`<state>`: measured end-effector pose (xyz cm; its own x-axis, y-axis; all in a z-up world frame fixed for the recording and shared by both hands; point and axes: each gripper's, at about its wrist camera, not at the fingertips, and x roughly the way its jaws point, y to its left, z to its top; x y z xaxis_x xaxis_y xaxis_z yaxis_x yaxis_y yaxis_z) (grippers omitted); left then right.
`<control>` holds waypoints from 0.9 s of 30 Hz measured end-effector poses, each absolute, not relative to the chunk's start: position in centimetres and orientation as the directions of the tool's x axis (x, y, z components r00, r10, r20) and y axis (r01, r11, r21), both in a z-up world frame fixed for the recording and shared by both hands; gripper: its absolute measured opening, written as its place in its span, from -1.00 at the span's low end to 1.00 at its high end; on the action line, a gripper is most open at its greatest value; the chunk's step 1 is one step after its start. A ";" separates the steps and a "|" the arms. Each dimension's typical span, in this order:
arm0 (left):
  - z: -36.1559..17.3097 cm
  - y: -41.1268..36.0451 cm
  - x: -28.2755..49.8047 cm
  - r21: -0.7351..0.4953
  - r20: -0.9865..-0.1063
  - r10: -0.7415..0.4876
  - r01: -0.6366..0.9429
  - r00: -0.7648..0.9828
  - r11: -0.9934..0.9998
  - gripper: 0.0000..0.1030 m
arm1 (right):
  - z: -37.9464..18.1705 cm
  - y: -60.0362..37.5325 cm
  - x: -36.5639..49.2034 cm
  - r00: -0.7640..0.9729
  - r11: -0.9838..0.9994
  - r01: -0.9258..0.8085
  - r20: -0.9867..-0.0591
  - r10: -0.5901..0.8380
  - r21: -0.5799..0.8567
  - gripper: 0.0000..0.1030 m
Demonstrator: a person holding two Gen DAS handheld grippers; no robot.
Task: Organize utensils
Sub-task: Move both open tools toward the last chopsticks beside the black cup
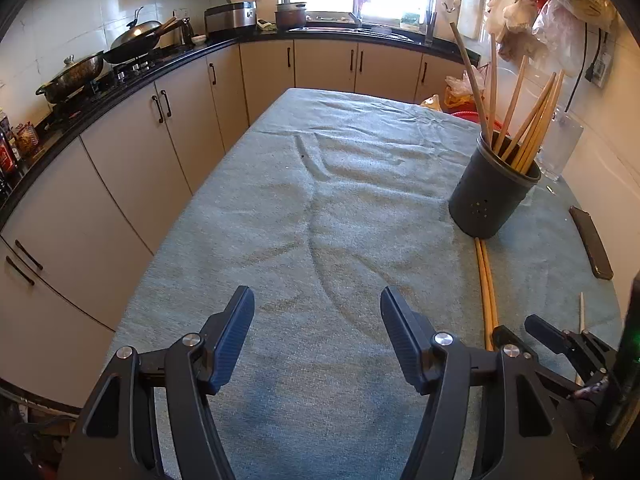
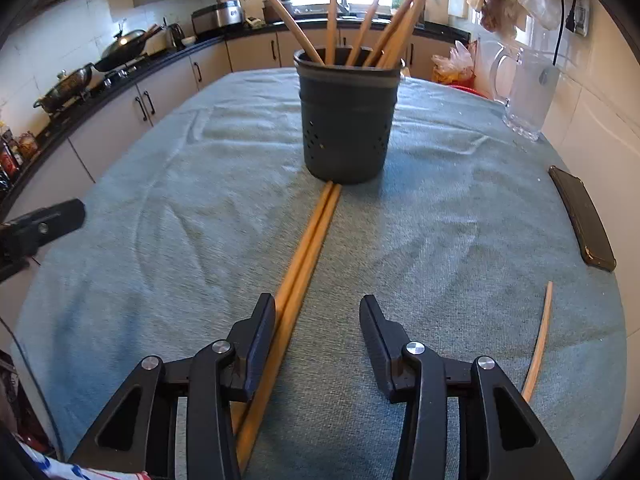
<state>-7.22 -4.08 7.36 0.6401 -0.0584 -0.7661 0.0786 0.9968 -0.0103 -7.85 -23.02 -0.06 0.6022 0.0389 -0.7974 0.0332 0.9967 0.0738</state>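
Left tongs (image 1: pixel 317 304) gape over the cloth-covered tabletop (image 1: pixel 320 200); chopsticks (image 1: pixel 486 280) lie touching the holder (image 1: pixel 490 196).

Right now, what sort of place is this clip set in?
Most likely a home kitchen: a gas stove with a wok on the black counter, a rice cooker near the window, and a chopstick holder on the cloth-covered table.

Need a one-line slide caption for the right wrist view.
Open right tool over paired chopsticks lying before the dark utensil holder.
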 end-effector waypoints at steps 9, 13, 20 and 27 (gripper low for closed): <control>6.8 -4.7 -6.9 -0.019 -0.783 -0.076 0.099 0.618 0.995 0.25 | -1.1 -24.9 -7.8 0.574 0.994 0.104 -0.818 -0.035 0.030 -0.08; 6.5 -5.5 -6.9 -0.010 -0.788 -0.076 0.111 0.611 0.994 0.25 | 0.2 -25.6 -8.3 0.604 0.987 0.079 -0.795 0.062 0.137 -0.10; 6.4 -6.0 -6.9 -0.013 -0.794 -0.084 0.122 0.602 0.992 0.25 | 0.2 -23.7 -7.1 0.581 0.998 0.029 -0.814 0.032 0.060 -0.24; 6.1 -6.1 -6.8 -0.021 -0.797 -0.102 0.141 0.595 0.990 0.25 | -0.4 -25.3 -7.4 0.557 0.996 0.079 -0.831 -0.004 0.049 -0.51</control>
